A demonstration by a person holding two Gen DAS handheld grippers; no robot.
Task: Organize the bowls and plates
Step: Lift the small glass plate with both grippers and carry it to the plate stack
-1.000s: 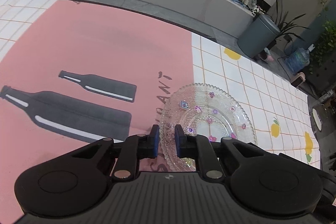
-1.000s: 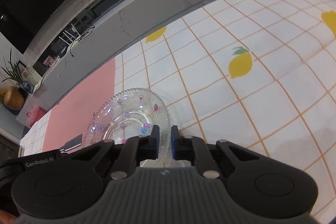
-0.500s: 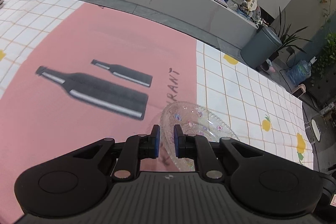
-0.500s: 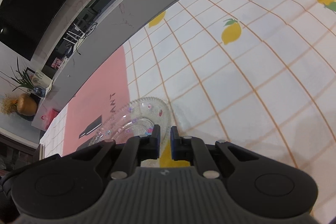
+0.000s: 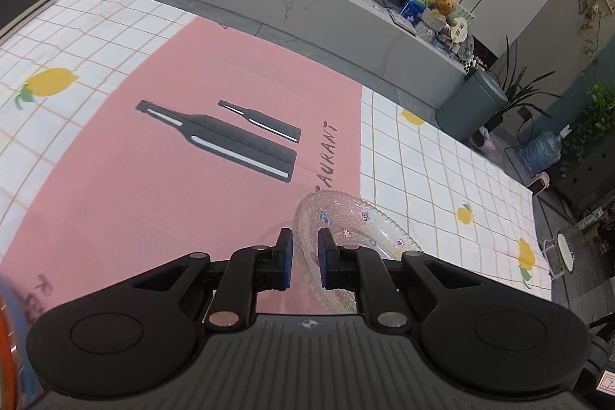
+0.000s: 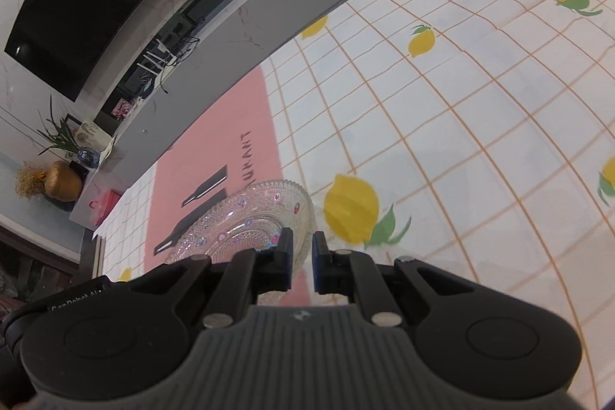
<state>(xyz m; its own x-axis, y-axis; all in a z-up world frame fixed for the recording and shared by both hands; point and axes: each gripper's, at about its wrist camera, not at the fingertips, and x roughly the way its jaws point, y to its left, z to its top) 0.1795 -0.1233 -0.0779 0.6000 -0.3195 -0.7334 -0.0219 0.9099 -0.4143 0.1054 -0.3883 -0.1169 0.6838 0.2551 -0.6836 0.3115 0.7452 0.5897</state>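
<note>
grippers grip one glass plate (image 5: 357, 233) from opposite sides: left gripper (image 5: 304, 258) and right gripper (image 6: 301, 258) each pinch its beaded rim. plate seems lifted, tilted above the pink mat (image 5: 161, 175) and lemon-print tablecloth (image 6: 480, 125), though contact is hard to judge.

The plate (image 5: 348, 225) at lower centre is clear, glossy pressed glass with a beaded rim; the tablecloth (image 5: 115, 179) looks matt and smooth; the fingers (image 5: 285, 258) matt black plastic.
</note>
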